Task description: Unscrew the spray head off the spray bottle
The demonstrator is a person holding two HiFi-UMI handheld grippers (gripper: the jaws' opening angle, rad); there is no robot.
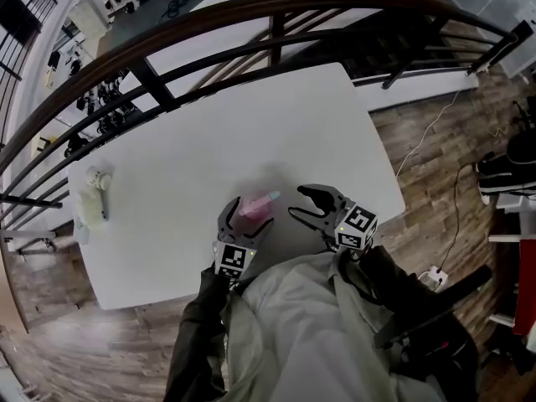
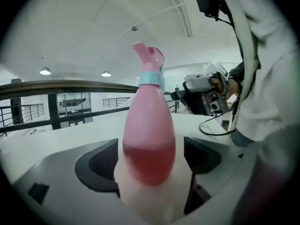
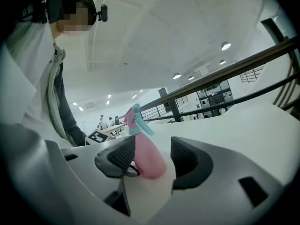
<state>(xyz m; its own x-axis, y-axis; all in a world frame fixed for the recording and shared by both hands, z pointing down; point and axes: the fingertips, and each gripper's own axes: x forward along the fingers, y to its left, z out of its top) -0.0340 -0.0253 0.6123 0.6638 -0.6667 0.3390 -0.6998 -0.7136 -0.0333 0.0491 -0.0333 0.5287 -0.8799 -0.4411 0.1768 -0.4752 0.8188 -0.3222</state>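
Smoothly tapered pink plastic spray bottle (image 2: pixel 149 144)

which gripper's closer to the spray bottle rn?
Left. The left gripper has its fingers closed around the spray bottle, holding its body. The right gripper is open, off to the bottle's right, with a clear gap and no contact.

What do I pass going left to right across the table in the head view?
white item → pink spray bottle → right gripper, open and apart from the bottle
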